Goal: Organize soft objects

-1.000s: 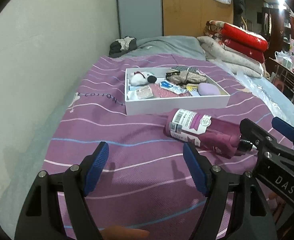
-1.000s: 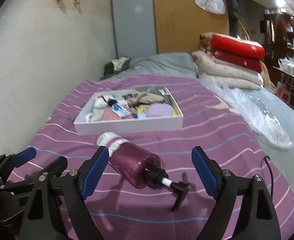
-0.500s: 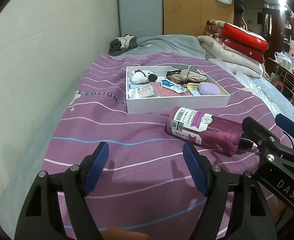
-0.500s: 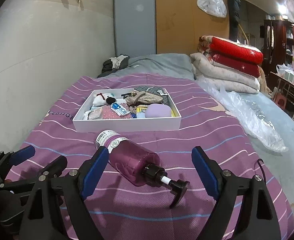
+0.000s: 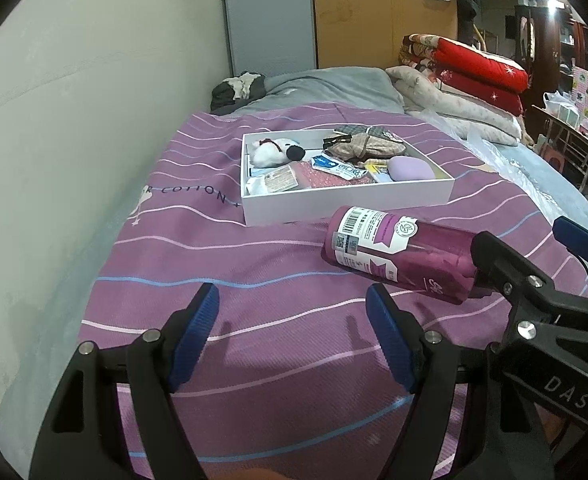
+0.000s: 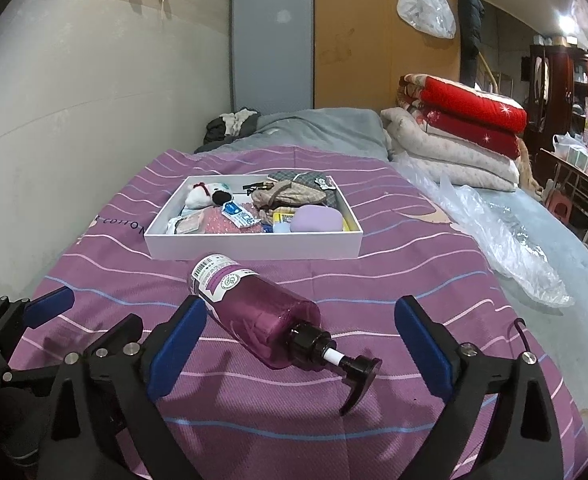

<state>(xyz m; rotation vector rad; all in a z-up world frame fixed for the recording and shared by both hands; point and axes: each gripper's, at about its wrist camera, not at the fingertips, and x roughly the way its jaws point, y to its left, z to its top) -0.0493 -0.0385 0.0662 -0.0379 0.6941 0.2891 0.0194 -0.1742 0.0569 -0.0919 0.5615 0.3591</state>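
A purple pump bottle (image 6: 262,312) lies on its side on the striped purple bedspread (image 6: 394,264), pump end towards me. My right gripper (image 6: 300,312) straddles it with jaws opening; neither pad touches it. In the left wrist view the bottle (image 5: 398,252) lies right of my left gripper (image 5: 290,300), which is open with nothing between its fingers. Just beyond stands a white box (image 6: 254,246) holding a white plush toy (image 6: 206,194), beige fabric (image 6: 290,196), a lilac pouch (image 6: 318,218) and small packets.
A pale wall (image 5: 54,140) runs along the bed's left side. Folded red and cream quilts (image 6: 466,120) are stacked at the back right, with crumpled clear plastic (image 6: 494,240) in front of them. A grey blanket (image 6: 314,128) lies behind the box.
The right gripper's jaws have spread wider around the bottle. The left gripper has stayed where it was, still open.
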